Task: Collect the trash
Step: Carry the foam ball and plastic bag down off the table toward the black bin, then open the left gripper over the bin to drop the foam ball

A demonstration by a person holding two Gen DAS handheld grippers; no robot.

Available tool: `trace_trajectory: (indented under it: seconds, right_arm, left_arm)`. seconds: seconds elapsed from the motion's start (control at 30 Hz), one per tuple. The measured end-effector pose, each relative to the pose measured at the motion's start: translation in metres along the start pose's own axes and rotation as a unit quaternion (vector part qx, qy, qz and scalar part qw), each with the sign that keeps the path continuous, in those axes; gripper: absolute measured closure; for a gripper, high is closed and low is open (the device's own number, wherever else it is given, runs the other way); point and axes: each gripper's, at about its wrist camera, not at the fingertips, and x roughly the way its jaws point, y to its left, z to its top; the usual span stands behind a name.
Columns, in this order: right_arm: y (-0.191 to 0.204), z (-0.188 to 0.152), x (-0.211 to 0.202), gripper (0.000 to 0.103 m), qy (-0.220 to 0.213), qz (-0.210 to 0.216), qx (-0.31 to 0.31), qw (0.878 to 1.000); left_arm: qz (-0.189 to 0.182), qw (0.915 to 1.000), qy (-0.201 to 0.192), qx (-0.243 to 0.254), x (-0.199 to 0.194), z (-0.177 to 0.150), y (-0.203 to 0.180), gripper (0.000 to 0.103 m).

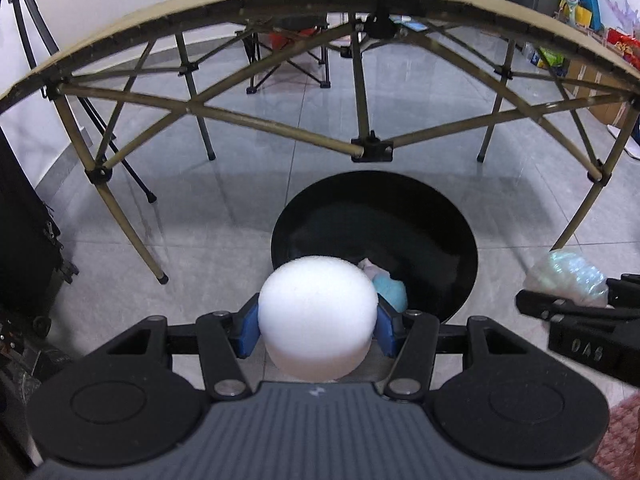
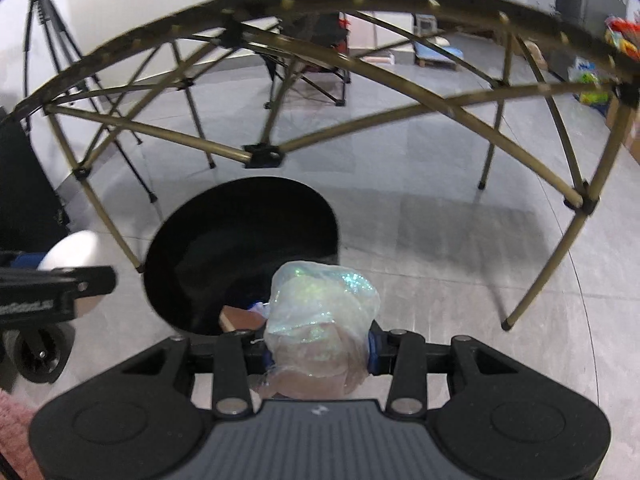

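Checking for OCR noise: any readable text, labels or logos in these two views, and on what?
Embossed marking on the right gripper side, left wrist view: reads roughly "0A8", not certain.
Embossed line on the left gripper side, right wrist view: too blurred to read.
Small logo mark on each gripper's grey housing: a symbol, no letters.
Coloured packages at far right: print too small to read.

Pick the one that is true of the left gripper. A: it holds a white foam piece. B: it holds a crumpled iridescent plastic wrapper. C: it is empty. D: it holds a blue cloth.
A: in the left wrist view the blue pads of the left gripper press on both sides of the white foam piece, by the black bin.
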Motion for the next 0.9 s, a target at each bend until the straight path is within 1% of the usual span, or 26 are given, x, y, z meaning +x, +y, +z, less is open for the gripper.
trace_trajectory:
  seconds: [0.2,0.37,0.57,0.63,0.77,0.9]
  right_arm:
    - [-0.019,0.0,0.008,0.064,-0.008,-0.019,0.023,1.0]
    - [-0.035,-0.001,0.011,0.064,-0.011,-0.037,0.042,0.998]
    - [-0.047,-0.003,0.005,0.064,-0.025,-0.052,0.047,0.997]
    - [-0.051,-0.003,0.003,0.064,-0.032,-0.057,0.049,0.997]
    - [-0.063,-0.003,0.001,0.064,-0.039,-0.066,0.057,0.995]
    - [-0.073,-0.005,-0.001,0.064,-0.044,-0.068,0.069,0.994]
  left_arm:
    - [0.002,0.9997,0.023,-0.006,0.012,0.002,0.001,0.047]
    - [0.0,0.9994,0.032,-0.01,0.016,0.01,-0.004,0.047]
    - [0.003,0.999,0.044,-0.007,0.024,0.02,-0.018,0.047]
    - [0.015,0.9988,0.046,-0.002,0.027,0.025,-0.025,0.047]
    - [0.014,0.9985,0.052,-0.01,0.032,0.034,-0.034,0.047]
    - [0.021,0.9984,0.051,-0.013,0.04,0.047,-0.044,0.047]
